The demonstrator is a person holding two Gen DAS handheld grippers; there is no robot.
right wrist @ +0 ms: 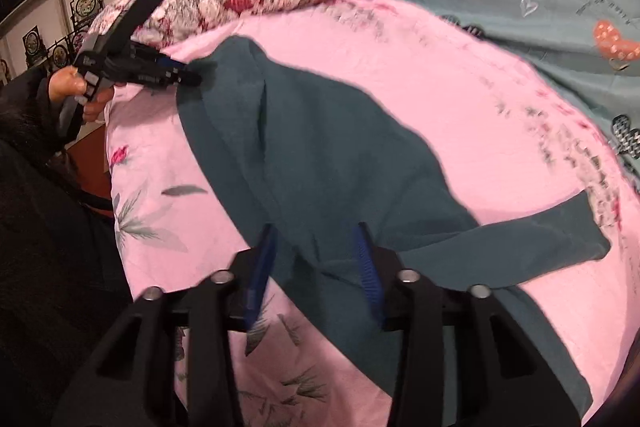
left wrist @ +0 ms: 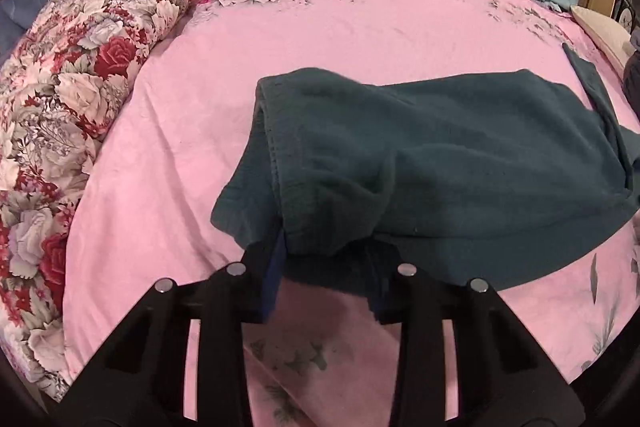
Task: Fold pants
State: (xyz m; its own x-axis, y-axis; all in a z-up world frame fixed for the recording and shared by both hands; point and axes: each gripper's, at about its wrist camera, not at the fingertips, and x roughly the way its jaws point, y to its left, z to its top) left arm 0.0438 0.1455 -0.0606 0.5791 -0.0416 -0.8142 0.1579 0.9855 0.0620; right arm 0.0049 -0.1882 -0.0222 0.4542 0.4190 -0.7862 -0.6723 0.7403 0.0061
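Currently the dark green pants (left wrist: 420,147) lie partly folded on the pink bedsheet (left wrist: 160,147). Left gripper (left wrist: 328,267) and right gripper (right wrist: 316,259) both stand parted, cloth lying between unpressed jaws. Risk: a shallow bite slips, collapsing the fold.

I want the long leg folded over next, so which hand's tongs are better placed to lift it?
Probably the right tongs: the pants run between them near the leg. The left tongs sit at the far end.
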